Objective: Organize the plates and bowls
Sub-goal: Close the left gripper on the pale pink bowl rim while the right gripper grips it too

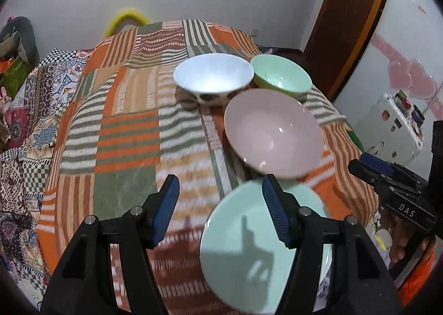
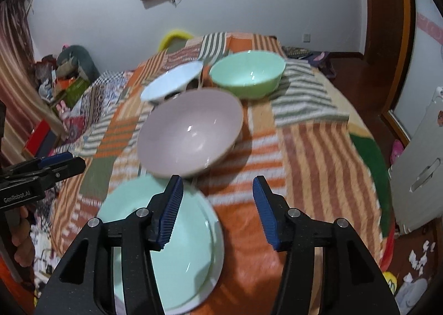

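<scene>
A mint green plate [image 1: 249,254] lies nearest on the striped cloth, stacked on a white plate whose rim [image 2: 218,268] shows beneath it. Behind it stands a pink bowl [image 1: 272,132], then a white bowl [image 1: 213,75] and a green bowl [image 1: 281,75] side by side. My left gripper [image 1: 220,187] is open and empty, hovering over the plate's left edge. My right gripper [image 2: 217,189] is open and empty above the cloth, just right of the mint green plate [image 2: 155,234] and in front of the pink bowl [image 2: 191,135]. The other gripper shows at each view's side.
The dishes sit on a round table with an orange, green and white striped cloth [image 1: 127,132]. A patterned cloth [image 1: 25,126] hangs at the left. A white case [image 1: 393,126] and a wooden door frame [image 1: 346,24] stand to the right. Clutter lies on the floor [image 2: 418,262].
</scene>
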`<state>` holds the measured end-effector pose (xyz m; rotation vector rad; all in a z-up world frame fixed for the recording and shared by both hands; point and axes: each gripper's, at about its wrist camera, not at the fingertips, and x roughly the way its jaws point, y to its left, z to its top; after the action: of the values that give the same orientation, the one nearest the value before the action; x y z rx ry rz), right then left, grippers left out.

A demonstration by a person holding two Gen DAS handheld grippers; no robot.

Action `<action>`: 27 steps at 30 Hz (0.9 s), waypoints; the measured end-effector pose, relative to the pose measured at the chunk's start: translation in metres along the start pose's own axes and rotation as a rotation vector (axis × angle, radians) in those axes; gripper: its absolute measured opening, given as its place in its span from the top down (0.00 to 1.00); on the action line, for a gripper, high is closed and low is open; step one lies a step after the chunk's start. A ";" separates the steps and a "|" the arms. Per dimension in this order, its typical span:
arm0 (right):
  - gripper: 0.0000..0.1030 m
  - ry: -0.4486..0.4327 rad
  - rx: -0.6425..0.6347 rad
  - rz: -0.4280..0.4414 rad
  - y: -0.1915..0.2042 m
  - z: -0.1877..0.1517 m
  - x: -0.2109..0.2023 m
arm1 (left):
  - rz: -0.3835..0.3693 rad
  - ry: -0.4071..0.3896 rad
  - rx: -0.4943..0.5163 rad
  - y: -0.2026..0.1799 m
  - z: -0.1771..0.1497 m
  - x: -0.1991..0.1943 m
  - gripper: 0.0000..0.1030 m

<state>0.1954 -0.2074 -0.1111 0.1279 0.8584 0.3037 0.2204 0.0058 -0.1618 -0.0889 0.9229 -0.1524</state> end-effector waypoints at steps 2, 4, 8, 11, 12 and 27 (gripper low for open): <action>0.52 -0.012 0.006 -0.005 -0.003 0.009 0.004 | 0.000 -0.005 -0.002 0.000 0.010 0.009 0.40; 0.52 -0.020 0.011 -0.012 -0.007 0.017 0.009 | 0.001 -0.009 -0.004 0.000 0.017 0.019 0.40; 0.52 -0.019 0.021 -0.011 -0.012 0.028 0.023 | -0.007 0.001 -0.013 -0.001 0.029 0.043 0.40; 0.52 -0.005 0.027 -0.009 -0.014 0.033 0.037 | -0.024 0.016 -0.024 -0.001 0.035 0.062 0.40; 0.52 -0.001 0.029 -0.009 -0.015 0.033 0.042 | -0.026 0.019 -0.030 0.000 0.037 0.069 0.40; 0.58 0.070 0.051 0.027 -0.027 0.035 0.083 | -0.048 0.053 -0.037 0.005 0.045 0.119 0.61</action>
<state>0.2787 -0.2070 -0.1546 0.1773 0.9350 0.3129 0.3273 -0.0087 -0.2294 -0.1421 0.9774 -0.1823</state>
